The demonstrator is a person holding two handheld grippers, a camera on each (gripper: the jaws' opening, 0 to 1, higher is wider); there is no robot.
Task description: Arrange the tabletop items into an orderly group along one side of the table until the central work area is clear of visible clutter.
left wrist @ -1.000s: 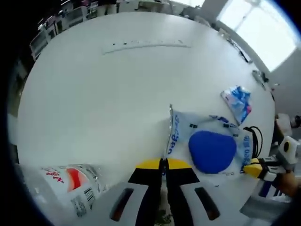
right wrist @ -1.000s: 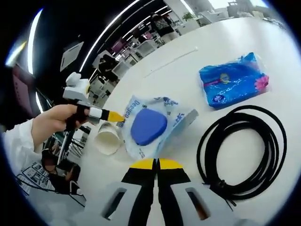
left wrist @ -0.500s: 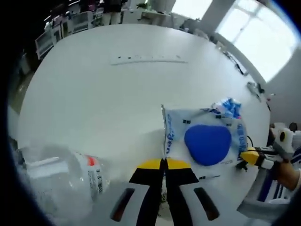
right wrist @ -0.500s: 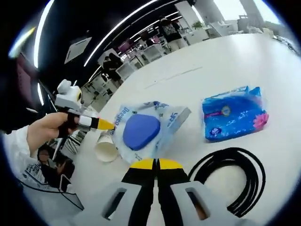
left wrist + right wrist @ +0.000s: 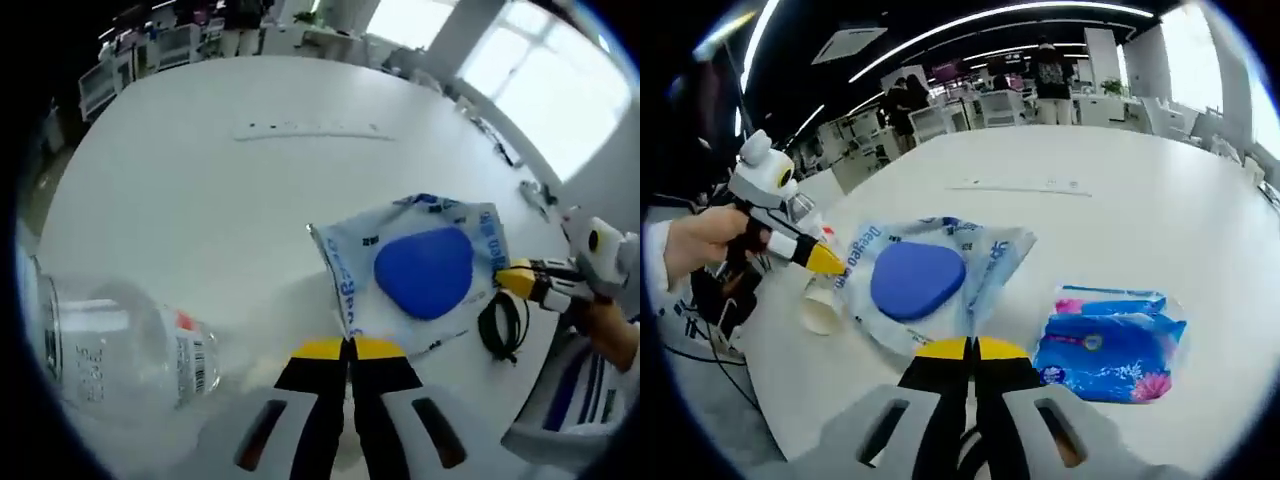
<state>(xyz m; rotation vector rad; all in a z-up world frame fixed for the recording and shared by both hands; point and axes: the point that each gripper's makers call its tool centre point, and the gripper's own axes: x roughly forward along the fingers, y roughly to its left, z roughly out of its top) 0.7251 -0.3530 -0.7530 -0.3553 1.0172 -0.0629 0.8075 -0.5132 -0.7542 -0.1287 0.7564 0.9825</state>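
A clear plastic bag (image 5: 425, 270) with a blue oval pad inside hangs stretched between both grippers. My left gripper (image 5: 350, 345) is shut on the bag's near corner. In the right gripper view the left gripper (image 5: 828, 262) comes in from the left in a hand, its yellow tip on the edge of the bag (image 5: 915, 282). My right gripper (image 5: 973, 347) is shut on the opposite edge, and in the left gripper view the right gripper (image 5: 512, 278) pinches the bag's far side. A blue tissue pack (image 5: 1110, 345) lies on the white table (image 5: 230, 220).
A clear plastic bottle (image 5: 110, 340) lies on its side close at the left. A coiled black cable (image 5: 500, 325) rests beside the bag. A paper cup (image 5: 820, 310) lies under the bag's left edge. A thin pale strip (image 5: 310, 130) sits far across the table.
Both grippers keep hold of the bag while both cameras shift. The bottle now looms nearer in the left gripper view. In the right gripper view, the cable has slid out and the tissue pack sits closer.
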